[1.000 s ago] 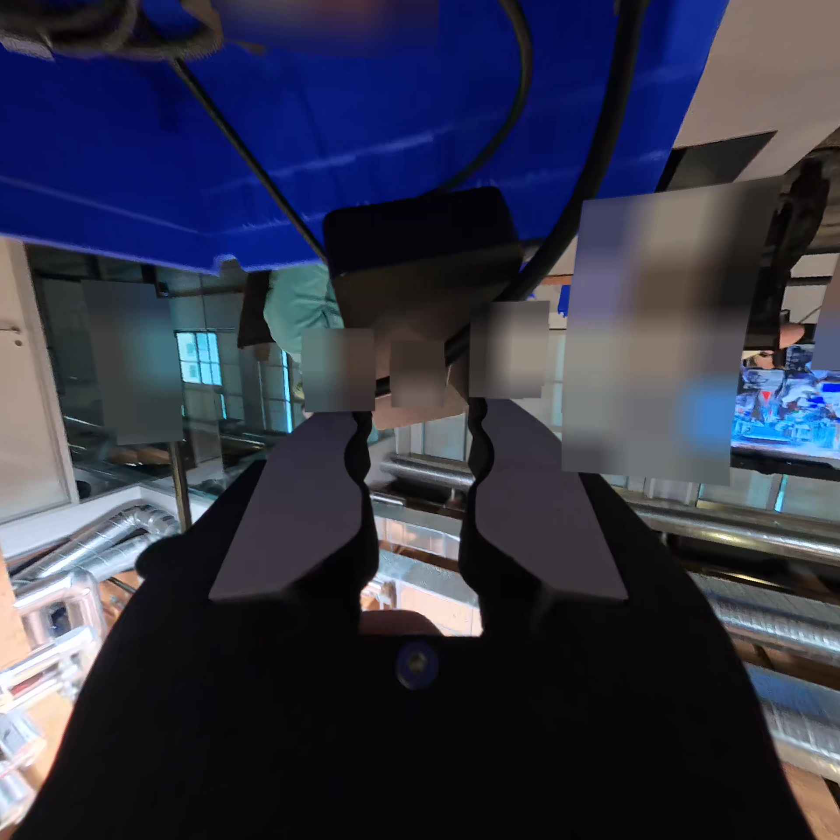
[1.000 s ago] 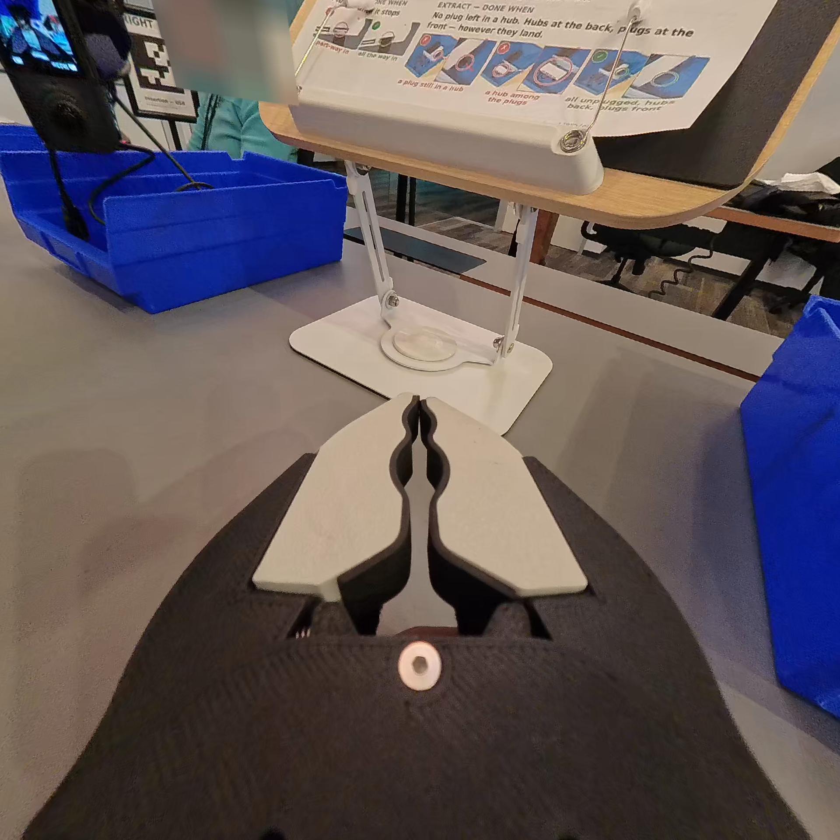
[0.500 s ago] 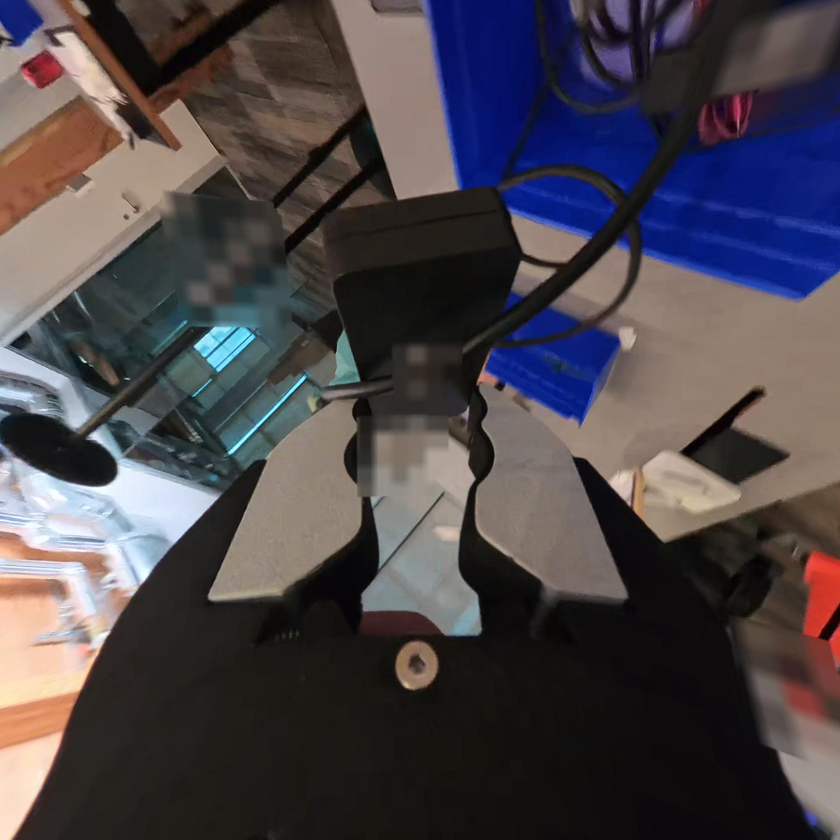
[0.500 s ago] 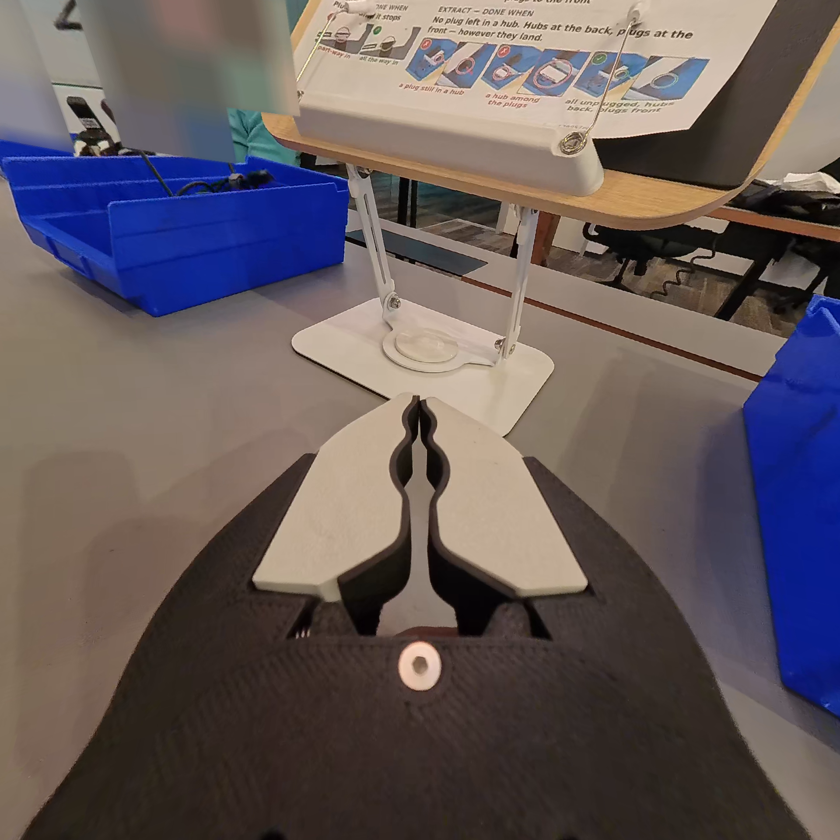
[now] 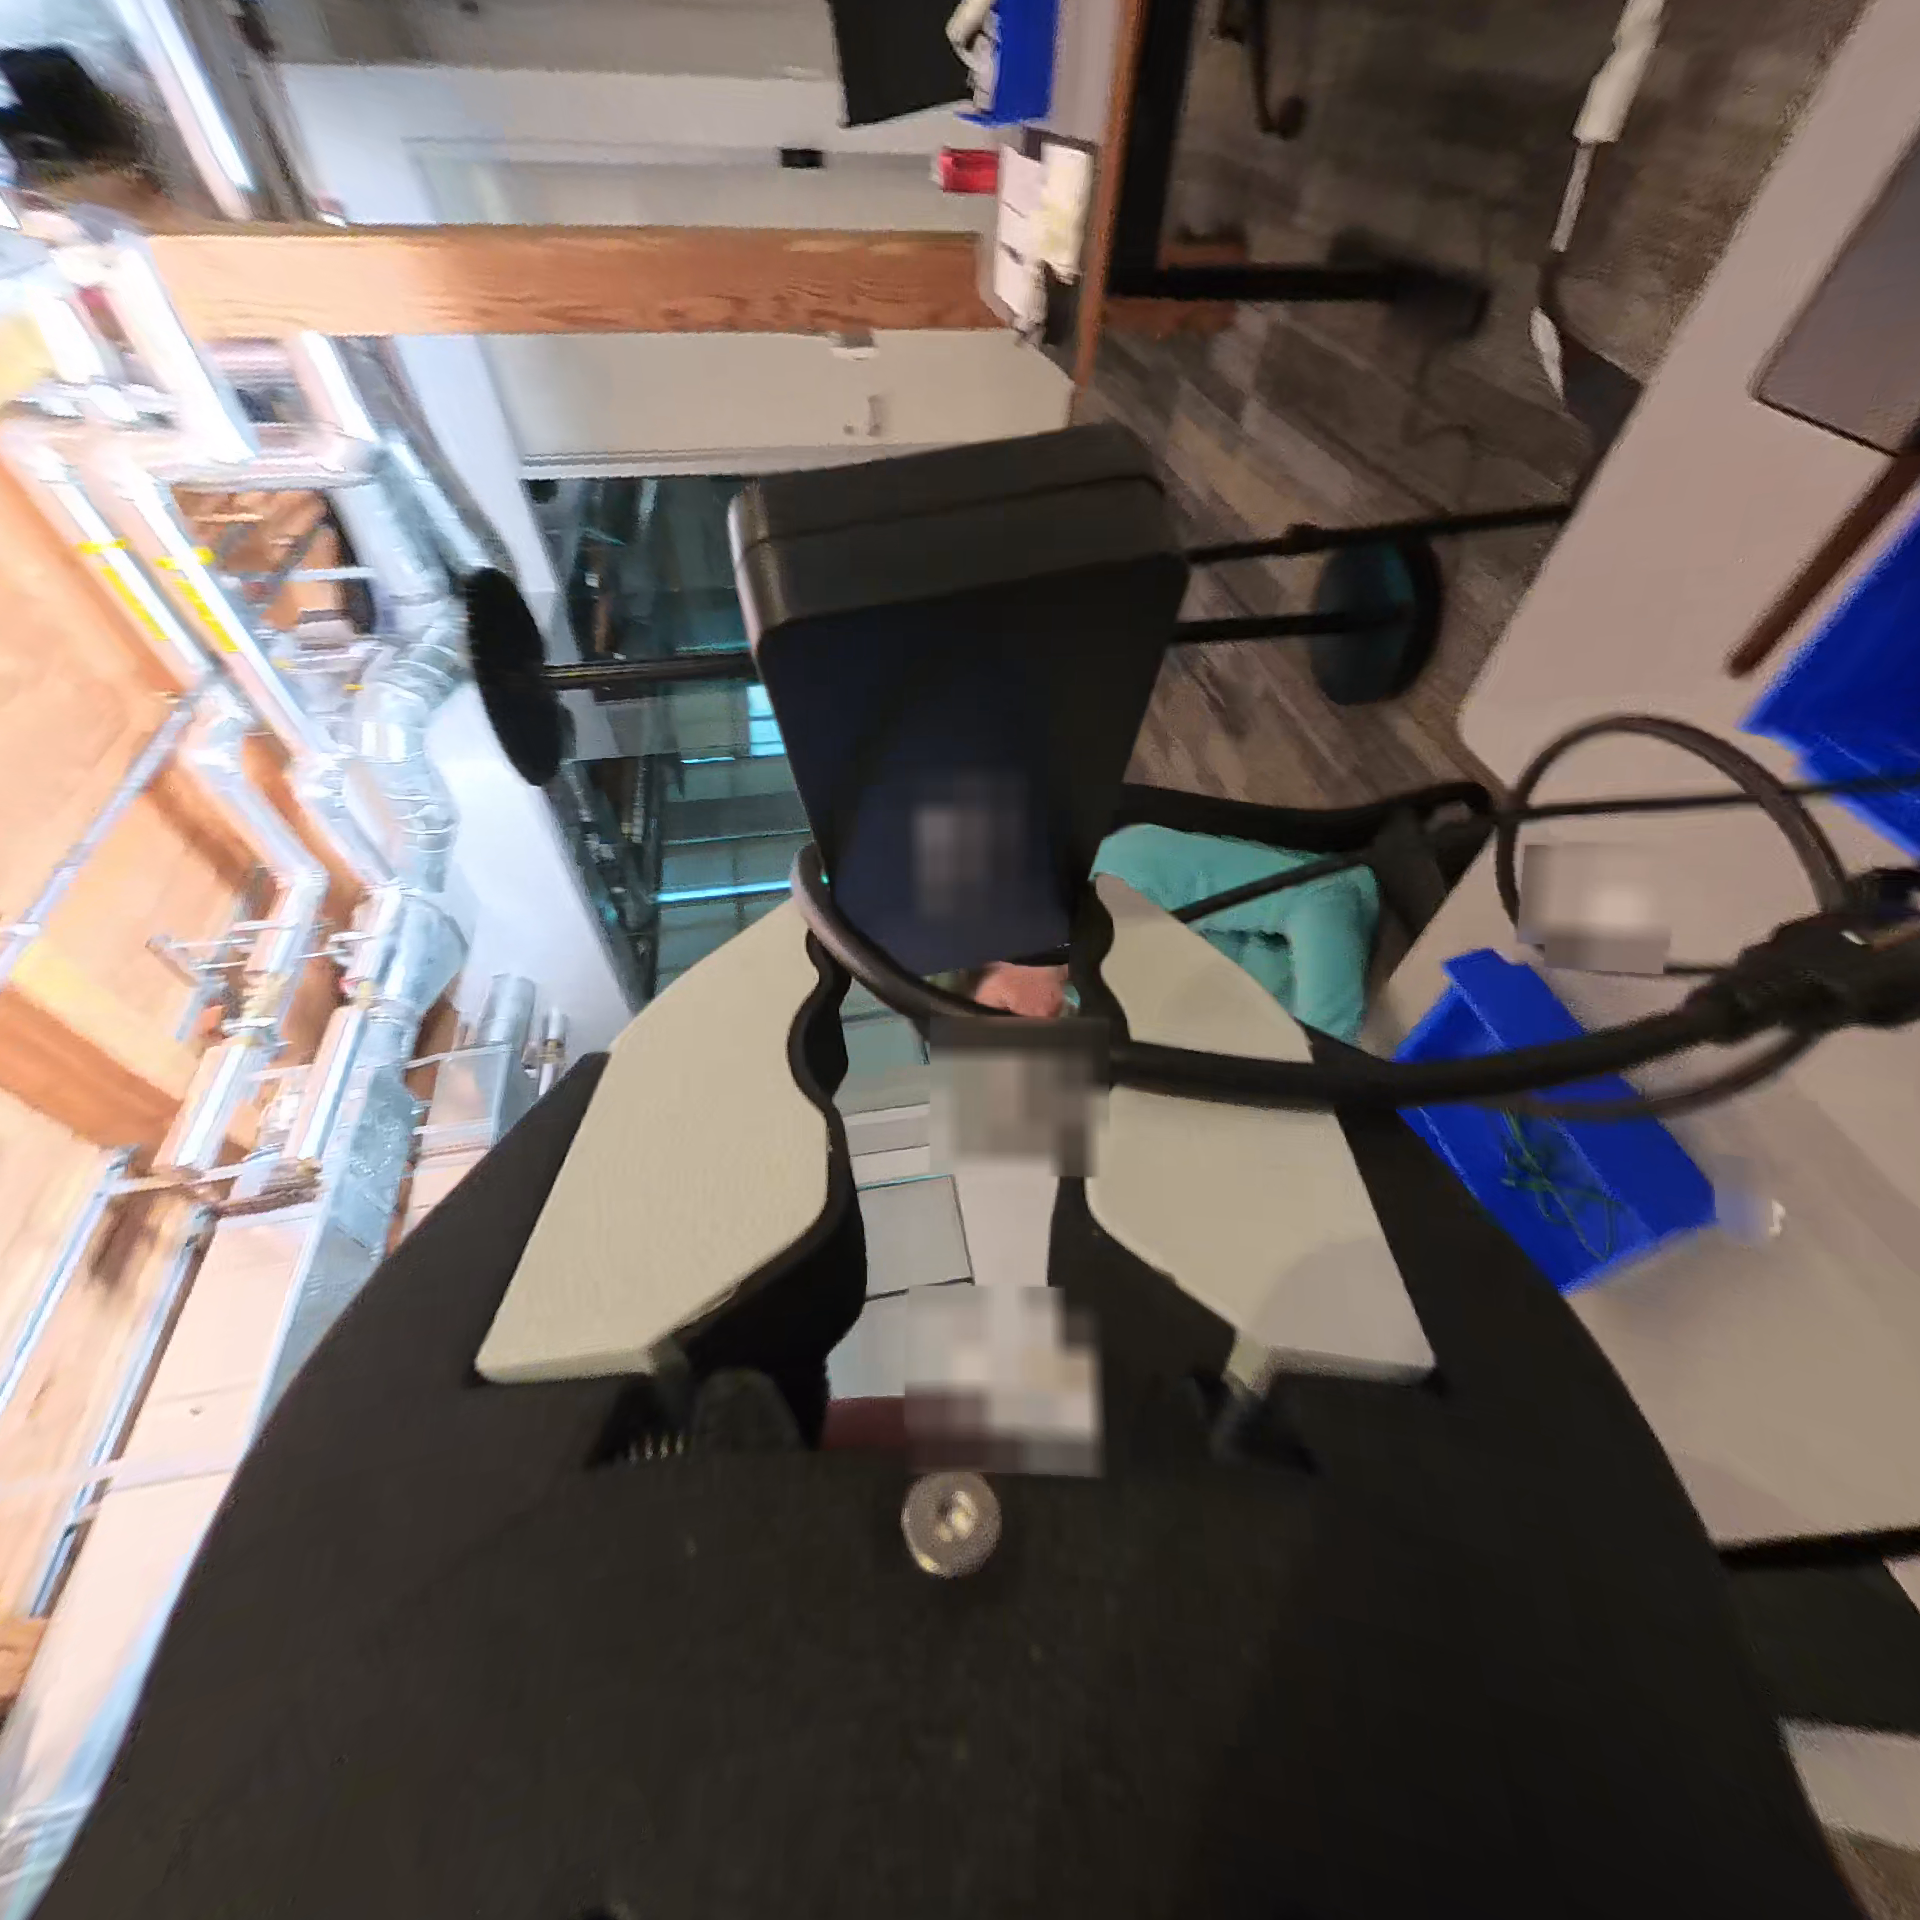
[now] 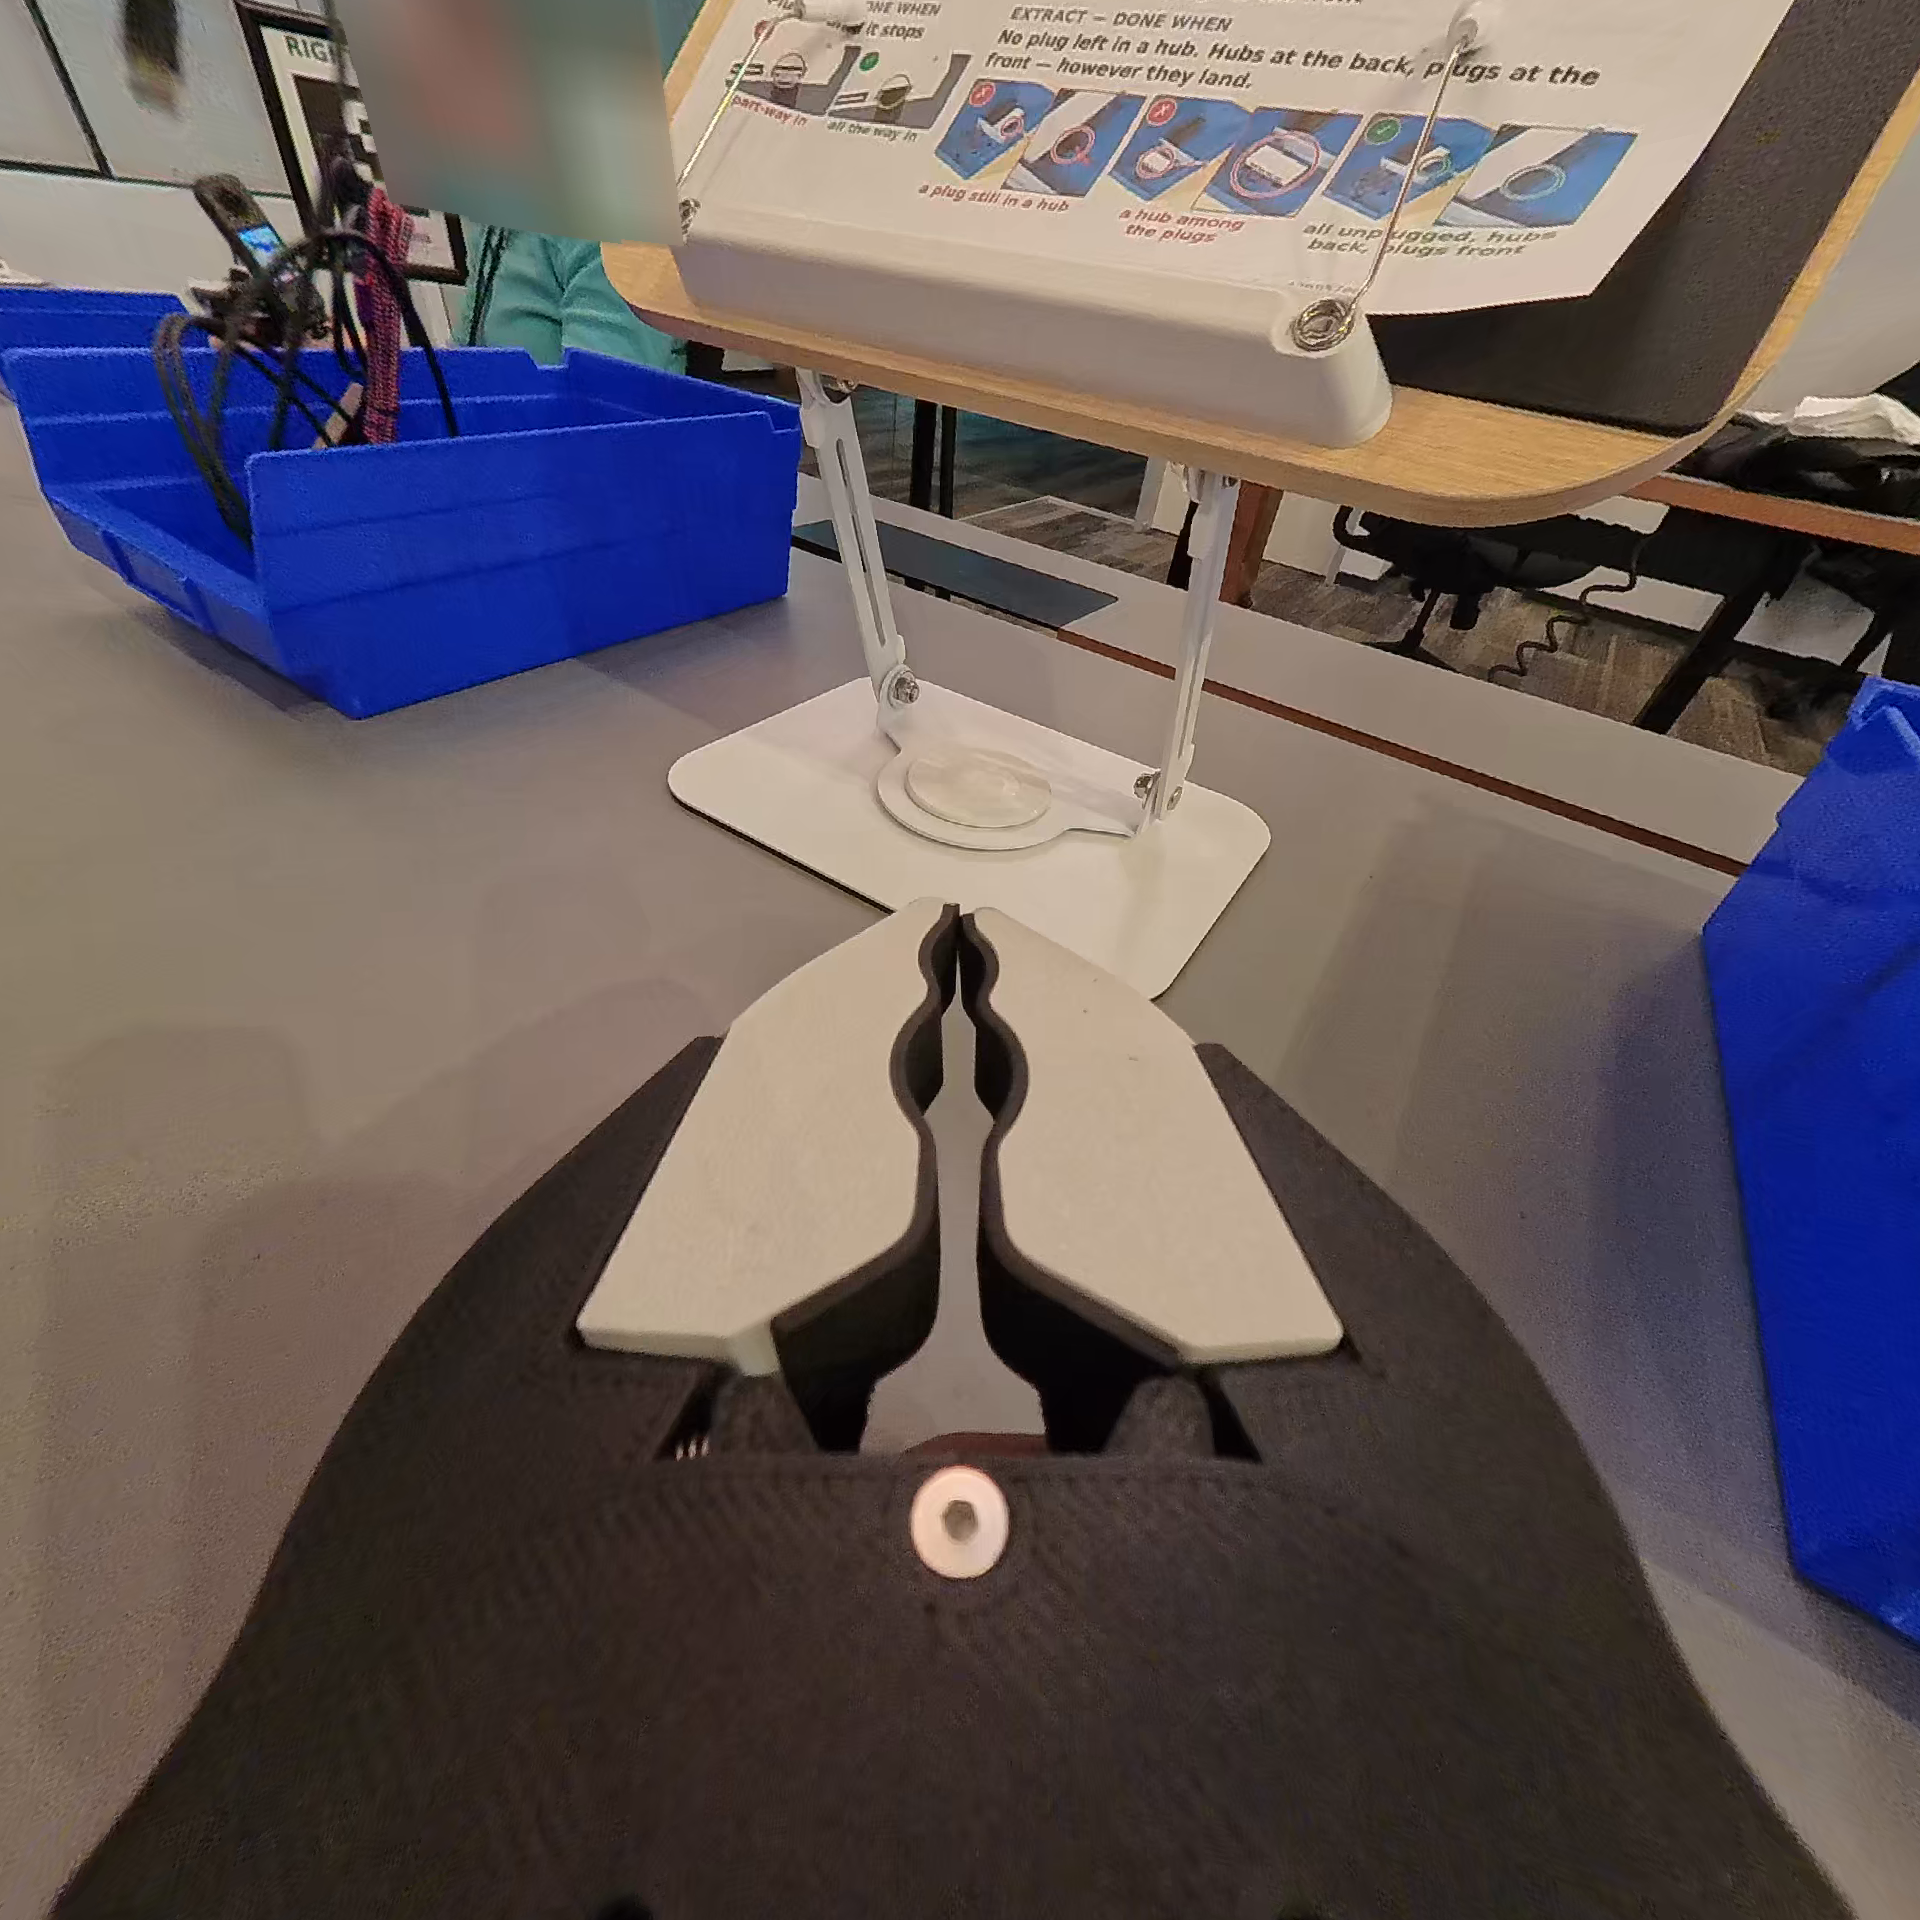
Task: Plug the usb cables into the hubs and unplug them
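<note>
Black boxy plastic USB hub [image 5: 961, 665] is sitting clamped between the left gripper [image 5: 956, 940] fingertips, lifted off the table, its thick black cable [image 5: 1455, 1060] trailing right across the right finger. Right gripper [image 6: 958, 920] is resting fully closed on nothing over the grey table [image 6: 364, 935], white document stand [image 6: 977, 800] just ahead, blue plastic bin [image 6: 499, 540] holding cables far left
</note>
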Demonstrator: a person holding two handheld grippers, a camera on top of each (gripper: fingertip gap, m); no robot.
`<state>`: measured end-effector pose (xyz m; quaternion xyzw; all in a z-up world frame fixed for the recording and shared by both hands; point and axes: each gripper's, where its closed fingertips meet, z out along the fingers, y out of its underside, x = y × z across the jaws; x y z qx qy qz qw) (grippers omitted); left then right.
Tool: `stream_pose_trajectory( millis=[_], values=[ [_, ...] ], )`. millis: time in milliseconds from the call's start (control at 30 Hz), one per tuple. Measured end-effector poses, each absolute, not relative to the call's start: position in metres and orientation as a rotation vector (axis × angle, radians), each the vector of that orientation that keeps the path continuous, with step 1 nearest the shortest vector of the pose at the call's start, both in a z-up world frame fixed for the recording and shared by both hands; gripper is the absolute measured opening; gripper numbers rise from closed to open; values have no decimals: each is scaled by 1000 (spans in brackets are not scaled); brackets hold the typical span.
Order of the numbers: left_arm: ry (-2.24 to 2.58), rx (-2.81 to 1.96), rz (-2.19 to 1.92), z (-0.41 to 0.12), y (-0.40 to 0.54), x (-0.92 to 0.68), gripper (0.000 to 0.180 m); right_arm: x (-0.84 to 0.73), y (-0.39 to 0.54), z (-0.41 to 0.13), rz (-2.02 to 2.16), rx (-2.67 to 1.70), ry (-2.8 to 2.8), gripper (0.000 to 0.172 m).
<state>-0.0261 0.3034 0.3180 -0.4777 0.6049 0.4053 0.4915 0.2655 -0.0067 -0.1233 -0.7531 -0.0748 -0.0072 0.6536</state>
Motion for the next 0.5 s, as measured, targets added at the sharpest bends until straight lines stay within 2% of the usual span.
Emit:
stream_pose_trajectory(
  millis=[167,367,500],
  values=[
    [1373,-1096,926,364,286,-12,41,266,-7,-123,-14,-1706,-168,0],
    [1337,-1089,761,359,278,1,42,264,-8,-122,-4,-1700,-170,0],
    [1269,-1057,689,379,266,-2,42,263,-8,-122,6,-1703,-176,0]
  ],
)
